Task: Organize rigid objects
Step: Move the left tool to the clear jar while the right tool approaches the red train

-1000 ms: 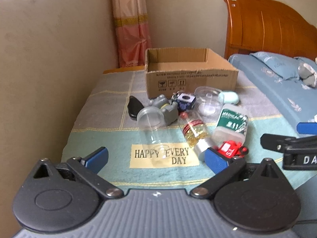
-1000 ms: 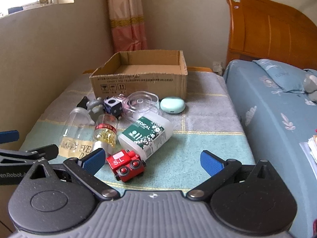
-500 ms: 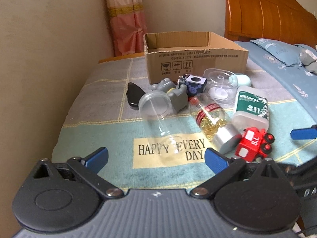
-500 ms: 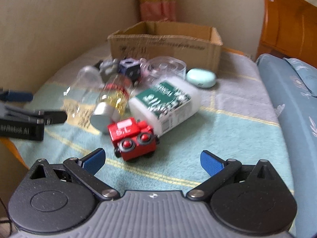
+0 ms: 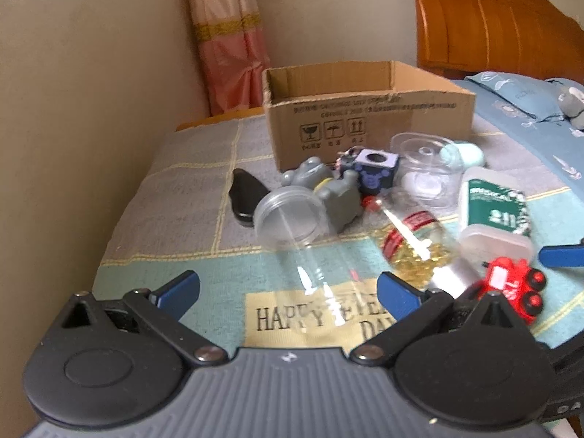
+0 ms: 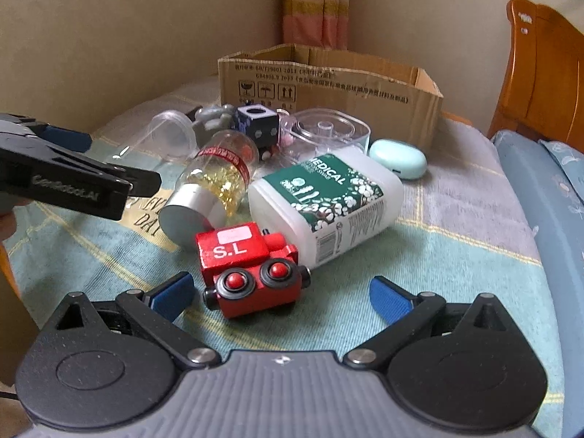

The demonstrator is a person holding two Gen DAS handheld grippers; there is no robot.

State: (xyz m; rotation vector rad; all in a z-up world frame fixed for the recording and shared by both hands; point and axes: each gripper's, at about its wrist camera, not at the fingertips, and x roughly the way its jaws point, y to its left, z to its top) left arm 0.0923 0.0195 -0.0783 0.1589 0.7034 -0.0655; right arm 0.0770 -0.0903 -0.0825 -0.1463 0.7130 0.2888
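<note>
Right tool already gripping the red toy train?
No. The right tool is open, and the red toy train sits untouched on the cloth between its fingers.

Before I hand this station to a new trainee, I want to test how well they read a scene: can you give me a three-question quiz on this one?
1. True or false: the cardboard box stands behind the cluttered items.
2. Which item lies nearest the right tongs? A) the mint case B) the red toy train C) the dark cube
3. Fill in: the pill bottle lies on its ____, its silver cap toward the camera.

Key: 1 true; 2 B; 3 side. Both the right tongs and the left tongs are open and hold nothing.
</note>
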